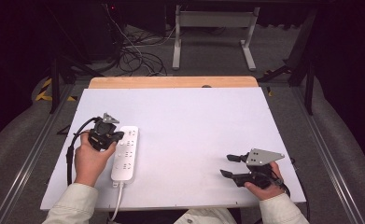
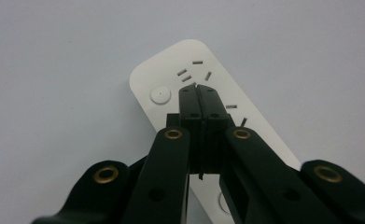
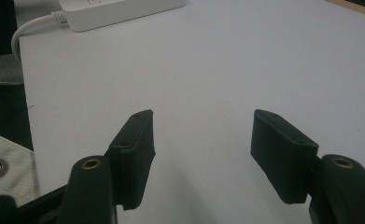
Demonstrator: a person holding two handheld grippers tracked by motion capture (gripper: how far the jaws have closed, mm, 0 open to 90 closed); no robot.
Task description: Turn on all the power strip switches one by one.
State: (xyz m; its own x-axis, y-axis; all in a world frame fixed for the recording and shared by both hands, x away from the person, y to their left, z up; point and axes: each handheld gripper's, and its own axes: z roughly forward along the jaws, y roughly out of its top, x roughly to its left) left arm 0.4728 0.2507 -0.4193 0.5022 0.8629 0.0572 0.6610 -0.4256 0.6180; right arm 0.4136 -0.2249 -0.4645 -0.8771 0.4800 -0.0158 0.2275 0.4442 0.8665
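Left gripper (image 2: 200,87) is pressed together, tips on the power strip (image 2: 171,79) by its round button (image 2: 160,94) at 9 o'clock. Button not yet pushed, prob. Right gripper (image 3: 201,135) is spread, nothing held.

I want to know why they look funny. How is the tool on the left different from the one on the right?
The left tool has its jaws squeezed together; the right tool has its jaws wide apart. The left tool points down over the white power strip; the right tool sits over the bare white table with nothing between its jaws. Both are black, and a hand holds each.
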